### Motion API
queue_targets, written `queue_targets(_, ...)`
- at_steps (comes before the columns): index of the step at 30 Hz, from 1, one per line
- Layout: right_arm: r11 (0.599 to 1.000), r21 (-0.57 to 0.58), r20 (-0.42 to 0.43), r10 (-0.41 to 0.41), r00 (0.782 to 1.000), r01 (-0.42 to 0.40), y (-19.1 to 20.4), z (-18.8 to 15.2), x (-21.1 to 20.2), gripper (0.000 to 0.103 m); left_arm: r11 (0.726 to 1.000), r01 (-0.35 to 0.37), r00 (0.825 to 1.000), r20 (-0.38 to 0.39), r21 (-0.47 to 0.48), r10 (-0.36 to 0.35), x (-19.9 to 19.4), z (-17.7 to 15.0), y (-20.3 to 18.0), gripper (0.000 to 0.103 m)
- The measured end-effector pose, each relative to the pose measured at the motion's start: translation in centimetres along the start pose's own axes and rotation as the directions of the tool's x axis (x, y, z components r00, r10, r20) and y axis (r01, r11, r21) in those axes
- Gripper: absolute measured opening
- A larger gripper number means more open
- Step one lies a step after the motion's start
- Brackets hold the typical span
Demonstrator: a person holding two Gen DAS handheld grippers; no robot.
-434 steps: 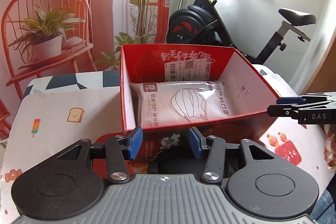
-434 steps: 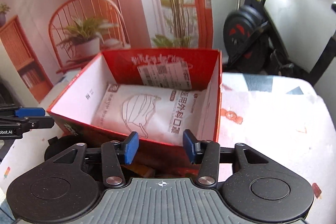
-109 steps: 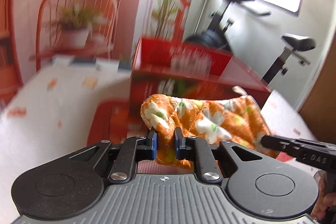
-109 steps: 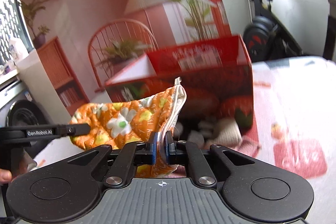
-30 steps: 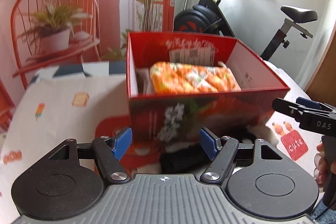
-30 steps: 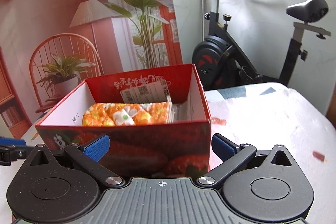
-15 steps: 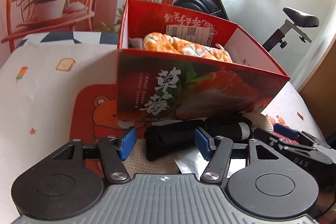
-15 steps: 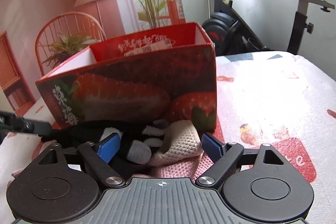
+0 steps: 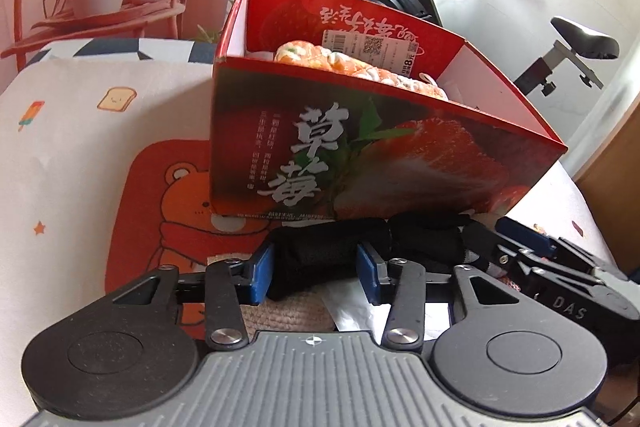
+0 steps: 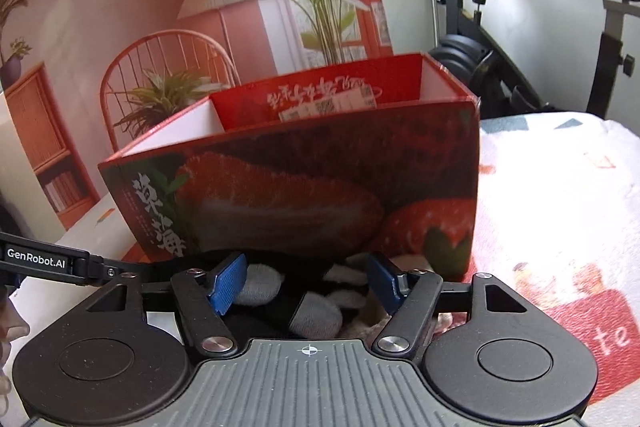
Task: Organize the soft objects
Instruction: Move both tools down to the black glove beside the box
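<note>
- Left tongs [image 9: 316, 269]: part open, jaws closing around the black rolled garment [image 9: 332, 247] lying on the surface just in front of the red strawberry box [image 9: 380, 151]; pads beside the fabric, not yet pinching it.
- Right tongs [image 10: 306, 281]: wider, also closing; black-and-grey socks [image 10: 316, 315] lie between the jaws, untouched as far as I can tell.
- Orange floral cloth [image 9: 360, 67] already in the box.
- Step, as I judge it: picking the next soft pieces.
- Next: finish both grips, lift clear of the box wall, lower inside.
</note>
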State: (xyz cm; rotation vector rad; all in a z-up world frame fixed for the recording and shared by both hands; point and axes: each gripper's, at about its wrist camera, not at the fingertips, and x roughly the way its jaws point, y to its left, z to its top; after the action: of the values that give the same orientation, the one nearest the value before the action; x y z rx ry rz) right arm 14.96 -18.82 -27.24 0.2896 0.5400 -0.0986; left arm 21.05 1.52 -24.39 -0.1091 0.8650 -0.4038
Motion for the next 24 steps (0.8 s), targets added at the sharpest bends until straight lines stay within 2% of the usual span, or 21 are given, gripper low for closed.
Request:
queue_targets(5, 1.0, 0.027, -0.021, 0.01, 1.0, -0.01, -0.8, -1.2, 0.6, 0.064, 1.0, 0.002, 1.0, -0.014, -0.002, -0.002, 0.5, -0.8, 0.0, 0.046)
queue_targets(16, 0.999, 0.001, -0.003, 0.041, 0.999, -0.041, -1.1, -1.8, 0.6, 0.06, 0.998, -0.034, 0.999, 0.033, -0.059, 0.036, -0.4, -1.4, -0.2, 0.046)
queue_targets(19, 0.999, -0.002, 0.0, 0.05, 0.999, -0.05, -1.3, -1.9, 0.5, 0.058, 0.993, -0.022, 0.998, 0.063, -0.115, 0.029, -1.3, -1.5, 0.1, 0.049)
queue_targets(21, 0.998, -0.003, 0.0, 0.056, 0.998, -0.056, -1.3, -1.8, 0.5, 0.057, 0.99, -0.02, 0.996, 0.081, -0.141, 0.032, -1.9, -1.4, 0.3, 0.055)
queue_targets(24, 0.998, -0.002, 0.0, 0.064, 0.998, -0.064, -1.5, -1.9, 0.3, 0.055, 0.988, -0.03, 0.993, 0.105, -0.152, 0.046, -2.5, -0.8, 0.5, 0.056)
